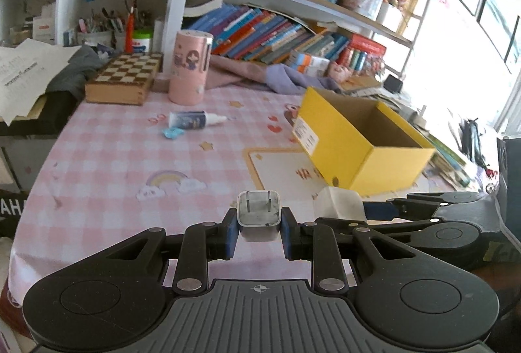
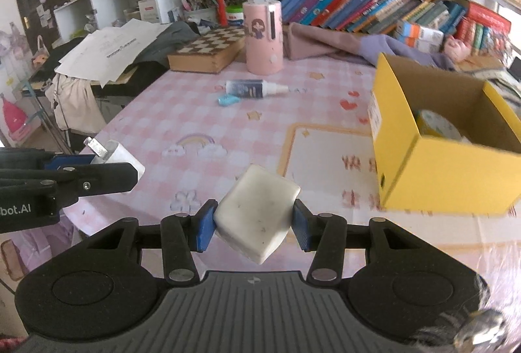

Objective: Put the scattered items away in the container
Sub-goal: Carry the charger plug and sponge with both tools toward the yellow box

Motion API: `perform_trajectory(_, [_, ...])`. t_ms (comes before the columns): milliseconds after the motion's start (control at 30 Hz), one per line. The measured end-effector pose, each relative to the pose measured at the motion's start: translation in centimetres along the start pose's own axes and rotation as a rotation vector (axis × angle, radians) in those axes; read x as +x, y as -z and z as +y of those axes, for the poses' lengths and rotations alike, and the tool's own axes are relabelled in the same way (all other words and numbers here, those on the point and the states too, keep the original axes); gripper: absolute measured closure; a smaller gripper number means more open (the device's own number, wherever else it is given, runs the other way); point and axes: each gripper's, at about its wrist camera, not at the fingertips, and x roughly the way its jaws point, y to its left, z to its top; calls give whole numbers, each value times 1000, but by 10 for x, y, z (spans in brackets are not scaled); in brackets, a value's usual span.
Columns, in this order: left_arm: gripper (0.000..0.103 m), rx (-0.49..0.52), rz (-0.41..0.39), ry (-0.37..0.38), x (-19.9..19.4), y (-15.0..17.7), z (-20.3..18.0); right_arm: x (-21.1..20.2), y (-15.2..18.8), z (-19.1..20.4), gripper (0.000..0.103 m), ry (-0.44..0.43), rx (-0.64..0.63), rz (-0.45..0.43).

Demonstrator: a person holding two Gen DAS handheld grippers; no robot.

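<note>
two loads are up at once. our left gripper [image 1: 259, 224] is clamped on a white plug [image 1: 259, 213], prongs pointing forward and up, away from us. our right gripper [image 2: 254, 221] is clamped on a white block [image 2: 257, 213], pads pressing its two sides, with one corner tipped down toward the camera.

the yellow box [image 2: 449, 170] stands open on the pink checked table [image 2: 182, 118]. from both grippers it lies ahead and to the right, well clear of the jaws. the right gripper is the nearer one; in the left wrist view it sits just right of the left gripper, between it and the box. the box's long axis runs away from us, so its near short wall is the one we would have to clear. something pale and round already lies inside.

we judge the block should go in first, lifted over that near wall, since the left gripper would otherwise have to cross the right.

farther off, a small bottle [image 2: 257, 88] lies on its side, nozzle pointing right toward the box, with a blue clip [image 2: 228, 100] just beside it. both are still out on the table, near neither gripper.
</note>
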Motion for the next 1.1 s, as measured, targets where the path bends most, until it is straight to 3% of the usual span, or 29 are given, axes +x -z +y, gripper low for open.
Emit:
perform_trajectory(333, [78, 35, 45, 70, 1, 13, -20, -23, 29, -12, 57, 63, 70, 17])
perform_trajectory(1100, [78, 188, 131, 296, 42, 14, -94, -75, 72, -72, 58, 275, 256, 20])
